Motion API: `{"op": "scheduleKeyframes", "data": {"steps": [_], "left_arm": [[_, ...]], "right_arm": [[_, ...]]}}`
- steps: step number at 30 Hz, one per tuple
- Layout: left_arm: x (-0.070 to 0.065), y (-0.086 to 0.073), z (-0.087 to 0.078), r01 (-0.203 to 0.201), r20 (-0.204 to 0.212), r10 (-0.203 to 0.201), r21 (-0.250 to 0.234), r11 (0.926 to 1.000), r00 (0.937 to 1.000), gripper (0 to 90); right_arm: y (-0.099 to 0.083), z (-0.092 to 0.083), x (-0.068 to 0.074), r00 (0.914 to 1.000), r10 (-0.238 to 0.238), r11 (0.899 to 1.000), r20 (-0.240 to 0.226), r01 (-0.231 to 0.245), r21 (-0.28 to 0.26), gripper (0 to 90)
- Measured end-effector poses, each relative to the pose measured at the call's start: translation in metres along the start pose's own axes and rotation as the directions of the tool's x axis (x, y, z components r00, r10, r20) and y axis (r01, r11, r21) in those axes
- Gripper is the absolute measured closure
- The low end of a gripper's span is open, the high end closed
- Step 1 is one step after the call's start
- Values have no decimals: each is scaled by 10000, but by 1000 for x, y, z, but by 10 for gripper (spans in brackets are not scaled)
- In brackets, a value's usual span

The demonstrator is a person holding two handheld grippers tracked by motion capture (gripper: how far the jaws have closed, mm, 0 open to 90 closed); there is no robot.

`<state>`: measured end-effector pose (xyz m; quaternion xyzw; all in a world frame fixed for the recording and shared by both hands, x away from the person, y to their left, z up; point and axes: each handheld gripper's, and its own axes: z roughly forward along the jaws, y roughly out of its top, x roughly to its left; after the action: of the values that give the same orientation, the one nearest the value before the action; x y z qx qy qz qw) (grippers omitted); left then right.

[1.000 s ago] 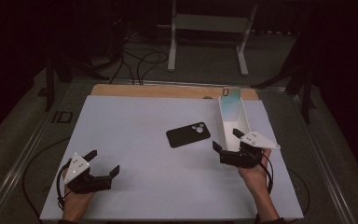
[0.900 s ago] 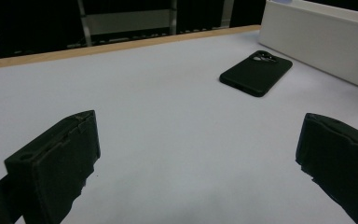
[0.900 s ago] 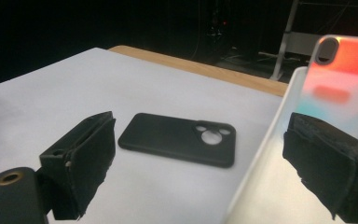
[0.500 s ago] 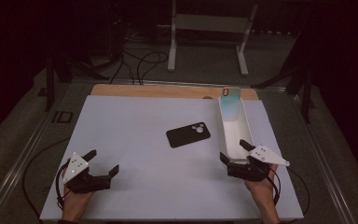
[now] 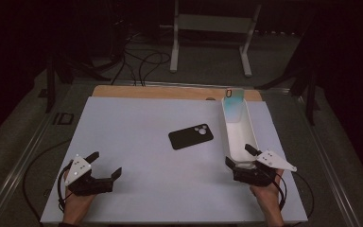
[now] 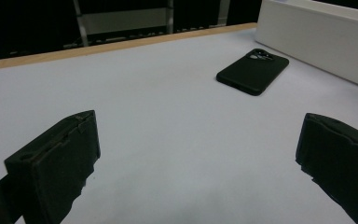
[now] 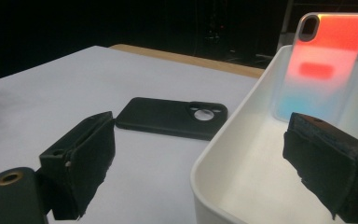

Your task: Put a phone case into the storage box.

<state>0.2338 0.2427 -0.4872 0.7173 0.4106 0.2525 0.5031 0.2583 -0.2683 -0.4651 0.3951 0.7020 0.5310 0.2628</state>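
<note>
A black phone case (image 5: 191,136) lies face down in the middle of the white mat (image 5: 137,123). To its right stands a long white tray (image 5: 238,135). A translucent phone case (image 5: 232,101), glowing red to blue, leans upright against the tray's far end. My right gripper (image 5: 238,155) is open at the tray's near end, one jaw outside the left wall and one over the inside. My left gripper (image 5: 105,163) is open over bare mat at the near left, holding nothing. From the left gripper view the black case (image 6: 253,71) is far ahead, to the right.
A wooden table edge (image 5: 170,92) runs behind the mat. On the floor beyond stand a white metal stand (image 5: 212,28) and loose cables (image 5: 142,61). In the right gripper view the tray rim (image 7: 223,144) sits between the jaws, with the black case (image 7: 172,116) to its left.
My right gripper has drawn back along the tray toward the near edge of the table. The left gripper has stayed in place.
</note>
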Motion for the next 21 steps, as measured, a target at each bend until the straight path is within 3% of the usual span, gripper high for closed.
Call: {"op": "scheduleKeyframes", "data": {"steps": [7, 12, 16, 21], "left_arm": [[0, 0, 1, 5, 2, -5, 29, 10000, 10000, 0], [1, 0, 2, 32, -42, -32, 68, 10000, 10000, 0], [1, -1, 3, 16, -43, -15, 124, 9999, 10000, 0], [0, -1, 4, -27, -40, 28, 158, 9999, 10000, 0]], "right_arm": [[2, 1, 3, 9999, -28, 10000, -105, 28, 50, 92], [16, 3, 4, 9997, 24, 9989, -230, -13, 470, 93], [32, 7, 4, 9998, 130, 9977, -156, -119, 671, 139], [60, 19, 9, 9998, -219, 9944, -7, 218, 1036, 278]]}}
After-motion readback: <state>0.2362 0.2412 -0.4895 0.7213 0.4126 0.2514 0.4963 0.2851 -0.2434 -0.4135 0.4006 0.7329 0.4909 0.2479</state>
